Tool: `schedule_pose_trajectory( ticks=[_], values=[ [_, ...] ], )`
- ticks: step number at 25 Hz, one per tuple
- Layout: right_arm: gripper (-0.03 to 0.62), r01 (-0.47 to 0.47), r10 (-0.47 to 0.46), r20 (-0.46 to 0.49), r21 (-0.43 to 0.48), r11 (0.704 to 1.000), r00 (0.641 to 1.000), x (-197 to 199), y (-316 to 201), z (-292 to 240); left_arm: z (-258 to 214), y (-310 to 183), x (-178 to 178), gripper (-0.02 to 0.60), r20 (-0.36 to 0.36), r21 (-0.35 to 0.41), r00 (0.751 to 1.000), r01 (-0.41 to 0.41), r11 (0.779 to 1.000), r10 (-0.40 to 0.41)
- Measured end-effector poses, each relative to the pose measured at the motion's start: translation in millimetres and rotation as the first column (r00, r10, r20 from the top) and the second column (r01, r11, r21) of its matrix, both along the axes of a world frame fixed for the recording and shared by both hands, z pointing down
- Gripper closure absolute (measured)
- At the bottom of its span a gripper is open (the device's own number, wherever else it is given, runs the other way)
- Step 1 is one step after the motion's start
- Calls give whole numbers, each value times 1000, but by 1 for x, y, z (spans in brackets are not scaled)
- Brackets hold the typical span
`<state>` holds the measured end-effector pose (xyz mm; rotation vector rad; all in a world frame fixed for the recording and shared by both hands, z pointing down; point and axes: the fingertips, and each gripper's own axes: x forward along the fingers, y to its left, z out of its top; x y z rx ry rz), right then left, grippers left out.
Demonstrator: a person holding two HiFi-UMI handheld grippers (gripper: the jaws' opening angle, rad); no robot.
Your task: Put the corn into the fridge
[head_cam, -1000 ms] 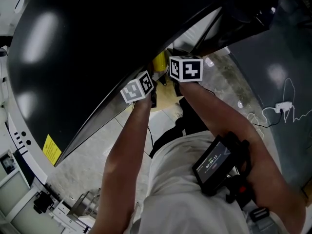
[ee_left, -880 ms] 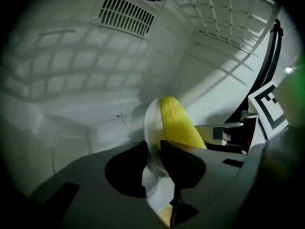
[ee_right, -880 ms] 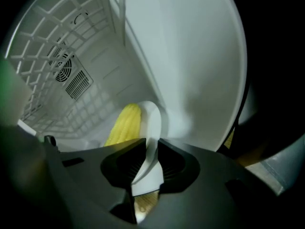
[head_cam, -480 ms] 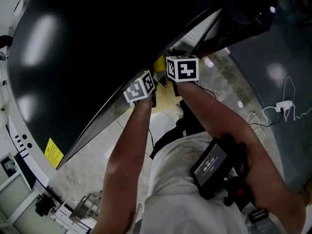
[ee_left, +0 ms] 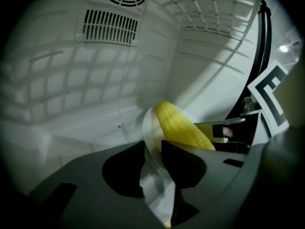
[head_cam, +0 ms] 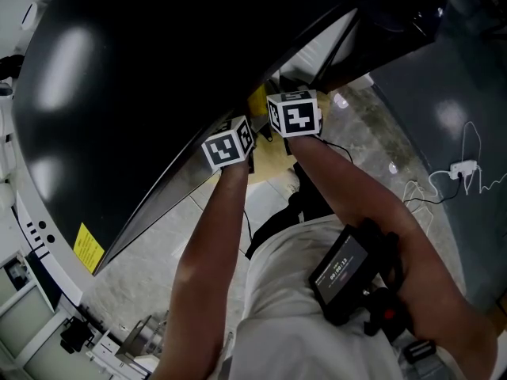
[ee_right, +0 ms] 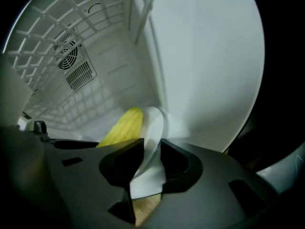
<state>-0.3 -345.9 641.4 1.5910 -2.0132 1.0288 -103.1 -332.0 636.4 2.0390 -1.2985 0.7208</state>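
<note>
A yellow corn cob (ee_left: 183,128) lies on a thin white plate (ee_left: 150,135) held inside the white fridge compartment (ee_left: 71,94). My left gripper (ee_left: 153,148) is shut on the plate's near rim, with the cob just beyond its jaws. From the other side, my right gripper (ee_right: 151,147) is shut on the same plate (ee_right: 153,125), and the corn (ee_right: 121,128) shows to its left. In the head view both marker cubes, the left gripper (head_cam: 230,145) and the right gripper (head_cam: 295,115), sit at the opening under the black fridge body (head_cam: 142,77). The jaws are hidden there.
A wire shelf (ee_left: 205,8) hangs above the plate, and a fan vent (ee_left: 110,25) sits on the back wall. The white side wall (ee_right: 205,66) stands close on the right. Outside, a socket with a white cable (head_cam: 459,169) is at the right.
Both marker cubes have drifted slightly: the left one a little right and down, the right one a little left. Both grippers stay shut on the plate.
</note>
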Motion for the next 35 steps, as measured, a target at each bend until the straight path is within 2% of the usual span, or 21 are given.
schedule_pose_trajectory(
  ticks=[5, 16, 19, 22, 28, 35],
  values=[
    [507, -3, 3, -12, 44, 999, 1000, 1, 0, -4, -2, 1, -4, 491, 29, 59, 1000, -11, 998, 10],
    [511, 11, -10, -12, 136, 991, 1000, 8, 6, -17, -24, 13, -17, 479, -14, 162, 998, 62, 985, -61],
    [563, 18, -14, -27, 149, 989, 1000, 11, 8, -21, -31, 16, -16, 480, -36, 193, 998, 62, 979, -56],
    [572, 25, -21, -25, 165, 986, 999, 13, 10, -27, -35, 20, -16, 482, -43, 205, 998, 57, 977, -50],
    [587, 46, -49, 13, 175, 983, 999, 7, 21, -45, -46, 38, -20, 567, -66, 221, 997, 64, 973, -50],
    [586, 63, -78, 65, 210, 976, 995, 4, 37, -70, -60, 64, -24, 574, -117, 226, 992, 70, 972, -45]
  ],
)
